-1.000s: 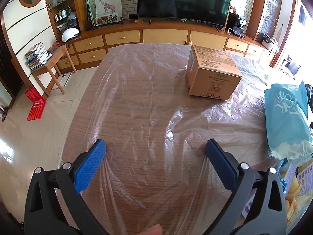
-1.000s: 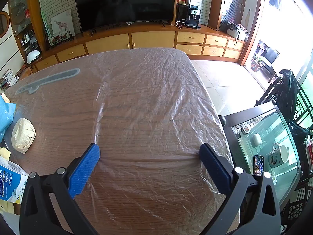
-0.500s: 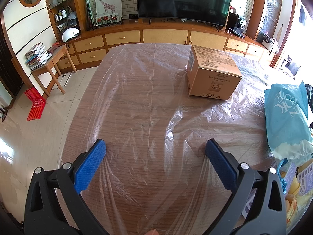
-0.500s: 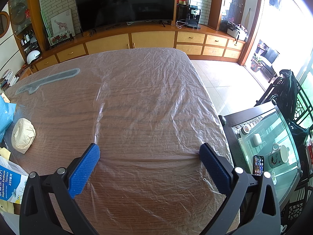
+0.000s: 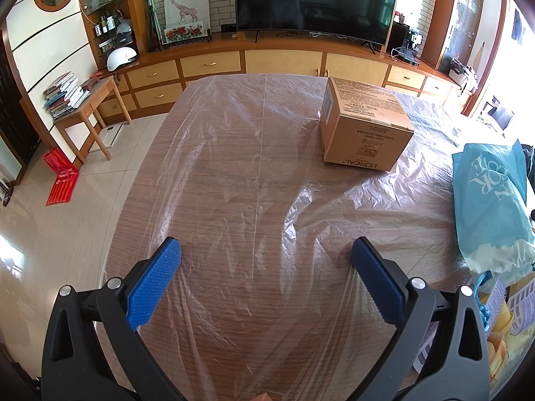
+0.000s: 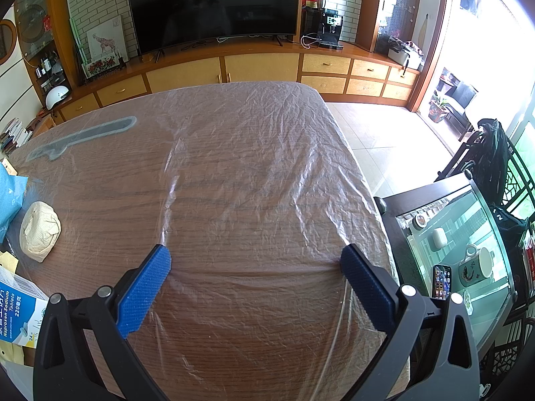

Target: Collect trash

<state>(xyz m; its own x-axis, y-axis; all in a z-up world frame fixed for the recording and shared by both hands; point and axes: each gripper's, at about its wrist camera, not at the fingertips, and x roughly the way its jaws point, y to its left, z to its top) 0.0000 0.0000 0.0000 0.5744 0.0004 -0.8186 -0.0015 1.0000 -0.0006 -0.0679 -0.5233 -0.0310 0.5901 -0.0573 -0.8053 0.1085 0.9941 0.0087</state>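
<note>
A wooden table under clear plastic film fills both views. My left gripper is open above its near end with nothing between the blue pads. A brown cardboard box stands far ahead to the right, and a crumpled blue plastic bag lies at the right edge. My right gripper is also open and empty over the table. A crumpled white paper wad lies well to its left, near the blue bag and a blue-and-white tablet box.
Small yellow and lilac items crowd the left view's lower right corner. A glass side table with a phone and mug stands right of the table edge. Cabinets and a TV line the far wall. A small wooden table stands on the tiled floor.
</note>
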